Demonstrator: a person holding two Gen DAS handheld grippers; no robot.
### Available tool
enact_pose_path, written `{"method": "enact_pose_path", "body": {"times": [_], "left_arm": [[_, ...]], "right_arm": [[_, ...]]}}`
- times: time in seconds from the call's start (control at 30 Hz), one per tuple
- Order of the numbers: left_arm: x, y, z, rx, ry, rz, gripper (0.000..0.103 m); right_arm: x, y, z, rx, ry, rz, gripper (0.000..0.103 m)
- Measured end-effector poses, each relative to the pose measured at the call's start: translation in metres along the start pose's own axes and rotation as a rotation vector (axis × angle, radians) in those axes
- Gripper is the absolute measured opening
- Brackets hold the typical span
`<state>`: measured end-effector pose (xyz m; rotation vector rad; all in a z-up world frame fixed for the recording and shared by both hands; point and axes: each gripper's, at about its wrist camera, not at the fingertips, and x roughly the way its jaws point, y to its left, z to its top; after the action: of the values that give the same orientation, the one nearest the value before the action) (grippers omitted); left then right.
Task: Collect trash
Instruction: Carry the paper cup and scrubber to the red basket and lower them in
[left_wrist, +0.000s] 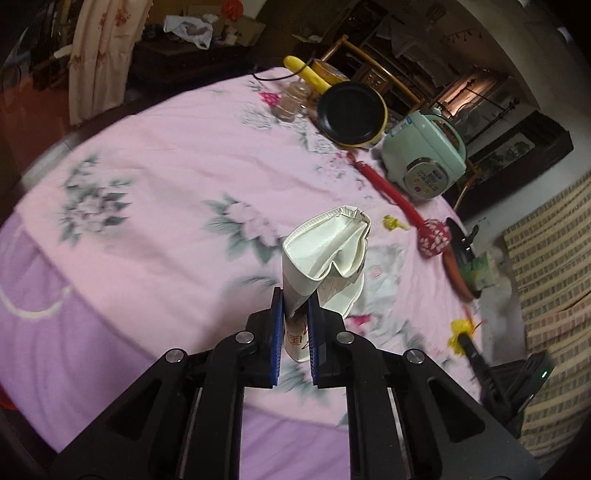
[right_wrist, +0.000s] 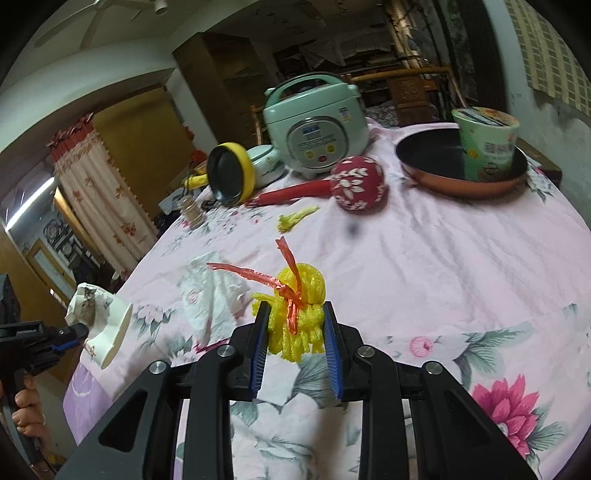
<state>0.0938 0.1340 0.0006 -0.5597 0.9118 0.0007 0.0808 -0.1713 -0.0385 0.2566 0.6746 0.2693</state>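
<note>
My left gripper (left_wrist: 295, 314) is shut on a crushed white paper cup (left_wrist: 328, 254) and holds it above the pink floral tablecloth (left_wrist: 166, 177); the cup also shows in the right wrist view (right_wrist: 103, 321). My right gripper (right_wrist: 295, 325) has its jaws around a yellow foam net (right_wrist: 299, 306) tied with a red plastic strip, pads touching its sides. A crumpled white tissue (right_wrist: 214, 299) lies left of the net. A small yellow-green scrap (right_wrist: 295, 218) lies farther back.
A mint rice cooker (right_wrist: 317, 125), a black pan with yellow rim (right_wrist: 229, 177), a red fabric mallet (right_wrist: 354, 184), a small jar (right_wrist: 192, 212) and a copper pan (right_wrist: 461, 173) holding a noodle cup (right_wrist: 487, 144) stand at the table's far side.
</note>
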Motion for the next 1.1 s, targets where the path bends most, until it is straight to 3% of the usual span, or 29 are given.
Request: {"method": "enact_pose_path", "body": {"times": [0.4,0.5,0.73,1.1], "left_arm": [[-0.069,0.050,-0.063,0.162,-0.136,0.190,0.013],[-0.084,0.064,-0.071,0.158,-0.162,0.185,0.013],[-0.130,0.110,-0.086,0.084,-0.223,0.203,0.013],[-0.208,0.207,-0.114,-0.079,-0.349,0.330,0.013]], "right_arm": [[-0.009,0.116,-0.050,-0.314,0.080,0.038,0.028],[-0.018,0.145,-0.064,-0.360,0.077,0.061,0.028],[-0.025,0.212,-0.099,-0.432,0.093,0.148,0.028],[-0.036,0.352,-0.158,-0.625,0.123,0.336,0.027]]}}
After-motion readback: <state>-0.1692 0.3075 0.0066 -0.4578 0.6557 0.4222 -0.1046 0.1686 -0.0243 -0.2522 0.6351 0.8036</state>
